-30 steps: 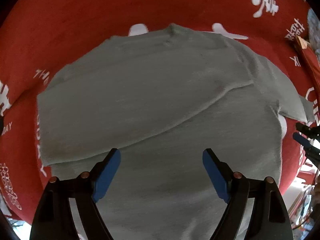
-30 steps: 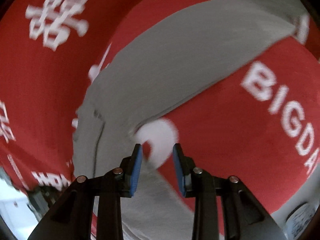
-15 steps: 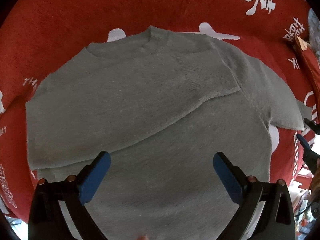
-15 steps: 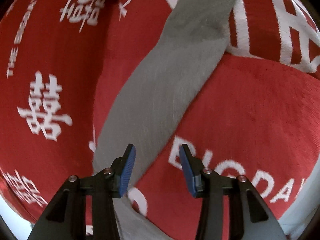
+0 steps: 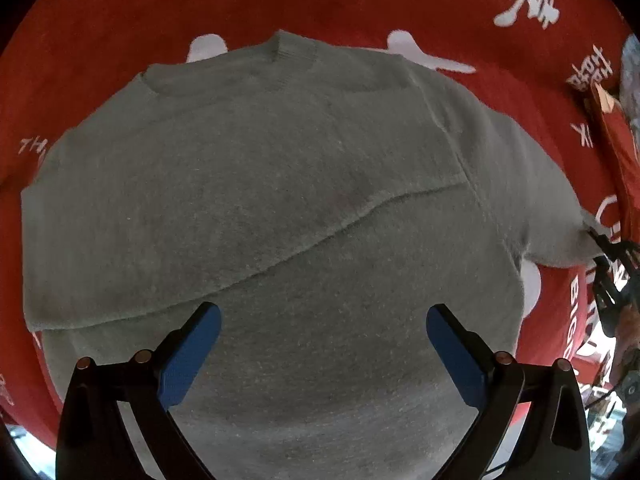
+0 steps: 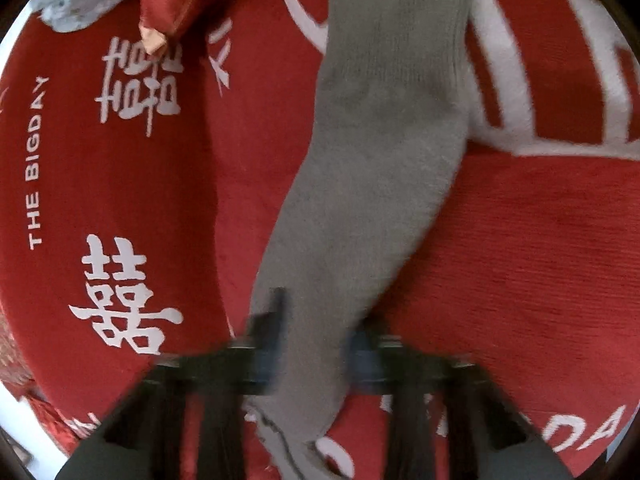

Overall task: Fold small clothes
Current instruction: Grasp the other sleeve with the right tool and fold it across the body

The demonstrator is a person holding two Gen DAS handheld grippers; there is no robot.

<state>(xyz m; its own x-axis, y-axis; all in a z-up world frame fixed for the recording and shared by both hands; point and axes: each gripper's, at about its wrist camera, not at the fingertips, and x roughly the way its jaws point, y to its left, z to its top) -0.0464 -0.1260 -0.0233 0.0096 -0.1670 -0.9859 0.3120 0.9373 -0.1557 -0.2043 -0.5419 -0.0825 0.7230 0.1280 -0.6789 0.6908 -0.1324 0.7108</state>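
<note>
**Tongs over a soft grey sweater, one sleeve left to fold**

Left tongs (image 5: 322,340) hang spread wide above the lower body of the grey sweater (image 5: 280,200), gripping nothing. Right tongs (image 6: 316,336) sit astride the outstretched sleeve (image 6: 380,160), a blue pad on each side of the cloth; the frame is smeared with motion there, so I cannot tell whether they pinch it or merely straddle it.

The sweater lies flat, collar (image 5: 280,60) away from the left camera, on a red blanket (image 5: 120,20) printed with white characters. One sleeve is already folded across the chest, its edge making a diagonal line. The other runs out straight over the blanket, ending in a ribbed cuff (image 6: 396,12).

As for handling, this looks like a light, limp, fuzzy knit: it should drape and sag from any single hold, and likely clings a little to the blanket's pile instead of sliding. Nothing fragile. The best hold, I judge, is near the cuff or on the sleeve's edge, taking both layers, so the sleeve swings over whole. A mid-sleeve pinch risks dragging the shoulder and disturbing the fold already made.
</note>
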